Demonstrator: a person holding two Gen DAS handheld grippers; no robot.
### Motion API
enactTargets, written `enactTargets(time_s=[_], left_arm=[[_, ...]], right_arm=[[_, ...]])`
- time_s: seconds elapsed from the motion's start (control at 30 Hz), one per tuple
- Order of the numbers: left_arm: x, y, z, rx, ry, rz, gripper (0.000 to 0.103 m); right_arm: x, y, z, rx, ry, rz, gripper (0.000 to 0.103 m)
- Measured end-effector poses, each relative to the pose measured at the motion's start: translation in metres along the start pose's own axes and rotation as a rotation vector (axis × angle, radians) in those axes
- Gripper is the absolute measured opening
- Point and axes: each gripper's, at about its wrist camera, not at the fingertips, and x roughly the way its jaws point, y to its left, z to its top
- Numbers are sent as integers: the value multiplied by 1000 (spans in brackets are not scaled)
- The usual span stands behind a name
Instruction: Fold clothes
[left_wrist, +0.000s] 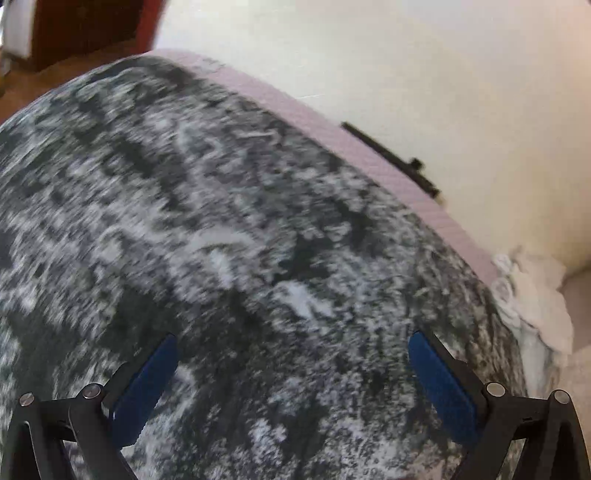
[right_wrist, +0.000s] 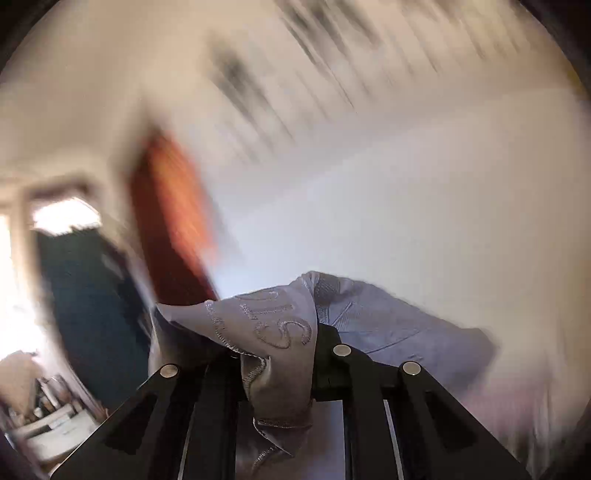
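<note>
In the right wrist view my right gripper (right_wrist: 277, 354) is shut on a pale lilac garment (right_wrist: 266, 325) with stitched lettering and a sewn hem. The cloth bunches between the jaws and drapes over them, held up in the air. The background is motion-blurred. In the left wrist view my left gripper (left_wrist: 291, 369) is open, its blue pads (left_wrist: 439, 387) wide apart and empty, hovering just above a grey-and-white mottled blanket (left_wrist: 221, 221).
A pink ribbed edge (left_wrist: 332, 122) borders the blanket along a white wall (left_wrist: 406, 55). A black strip (left_wrist: 391, 155) lies against that edge. White crumpled fabric (left_wrist: 535, 295) sits at the right. A red-brown door (right_wrist: 166, 192) and a cluttered shelf (right_wrist: 48, 413) show at the left.
</note>
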Motion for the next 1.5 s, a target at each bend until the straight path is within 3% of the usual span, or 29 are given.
enactTargets(time_s=[0.03, 0.07, 0.1, 0.17, 0.27, 0.33, 0.4, 0.43, 0.5, 0.53, 0.6, 0.77, 0.93, 1.1, 1.2, 1.33, 1.5], left_arm=[[1, -2, 1, 13, -1, 1, 103], [2, -4, 0, 21, 2, 6, 103], [2, -6, 0, 26, 4, 9, 103], [0, -6, -4, 21, 2, 6, 103], [-6, -12, -11, 33, -13, 16, 103], [-9, -17, -17, 52, -27, 33, 103], [-12, -22, -25, 70, -36, 52, 103], [-13, -24, -28, 77, -36, 59, 103], [-11, -28, -35, 92, -37, 75, 103], [-9, -30, -37, 99, -36, 86, 103], [-3, -36, -42, 120, -31, 113, 103], [20, -56, -52, 191, 5, 161, 103], [42, -77, -62, 261, 42, 172, 103], [71, -86, -71, 297, 79, 160, 103], [87, -89, -71, 303, 108, 175, 103], [98, -87, -73, 301, 126, 181, 103], [105, -86, -75, 317, 149, 195, 103]], right_arm=[[-7, 6, 15, -7, 0, -26, 69], [-15, 12, 30, -15, 0, -52, 99], [-22, 18, 44, -22, 0, -77, 103], [-33, 27, 65, -53, 38, -152, 103], [-22, -2, 13, -129, 346, -435, 103], [-26, -45, -47, -40, 565, -543, 102], [-41, -86, -124, 127, 768, -553, 98], [-50, -105, -165, 212, 869, -550, 87], [-72, -130, -245, 319, 1063, -524, 74], [-84, -137, -281, 348, 1138, -506, 72], [-113, -143, -334, 370, 1202, -472, 72], [-144, -176, -365, 377, 1139, -465, 75], [-160, -228, -360, 392, 920, -436, 83], [-202, -280, -379, 610, 733, -263, 90], [-209, -299, -389, 702, 662, -276, 92], [-186, -309, -391, 716, 603, -208, 92], [-172, -338, -389, 722, 552, -352, 92]])
